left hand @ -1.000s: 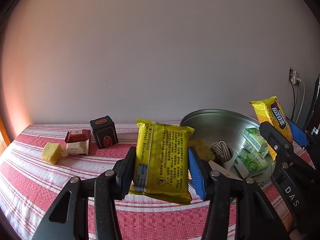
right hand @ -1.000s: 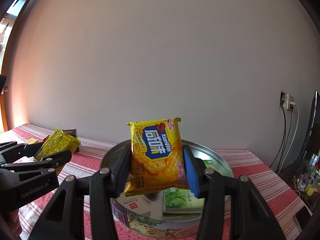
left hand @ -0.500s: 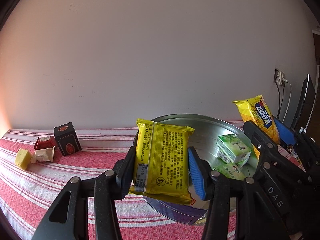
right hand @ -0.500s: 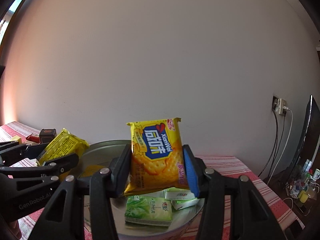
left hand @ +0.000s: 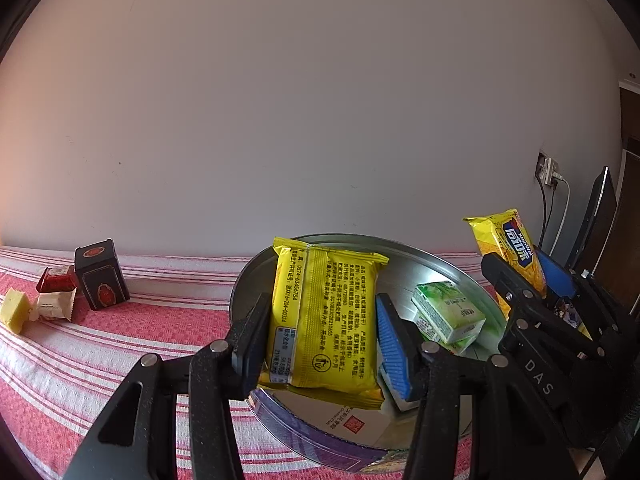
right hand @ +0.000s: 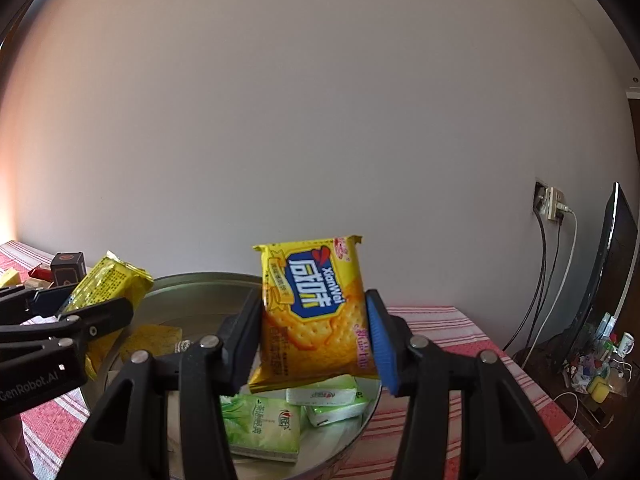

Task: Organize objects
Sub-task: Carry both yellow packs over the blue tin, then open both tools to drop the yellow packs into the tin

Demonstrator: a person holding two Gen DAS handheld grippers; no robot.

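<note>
Nearest the left wrist camera, the left hand-held gripper [left hand: 320,344] pinches a yellow snack packet [left hand: 326,320] upright between its black and blue pads, printed back facing the camera, held above the near left part of a round metal basin [left hand: 448,256]. To its right the right hand-held gripper [right hand: 314,336] clamps a yellow cracker packet [right hand: 314,312] with a blue label, also upright, over the right side of the same basin. The basin sits on a bench covered by a red and white striped cloth [left hand: 100,344]. Inside it lie green tissue packs [right hand: 262,424], stacked near the right wall, with a yellow sponge-like piece [right hand: 154,340] toward the left and printed paper on the bottom. Farther left on the cloth, well apart from the basin, stand a dark square tin [left hand: 100,274], a small red packet [left hand: 56,278] resting on a white packet [left hand: 54,306] just beside it, and a yellow block [left hand: 14,310] at the far left. A plain pale wall [left hand: 320,120] rises behind the bench, and at far right a wall socket [right hand: 552,202] holds plugs with cables hanging down beside a dark screen [right hand: 608,272].
</note>
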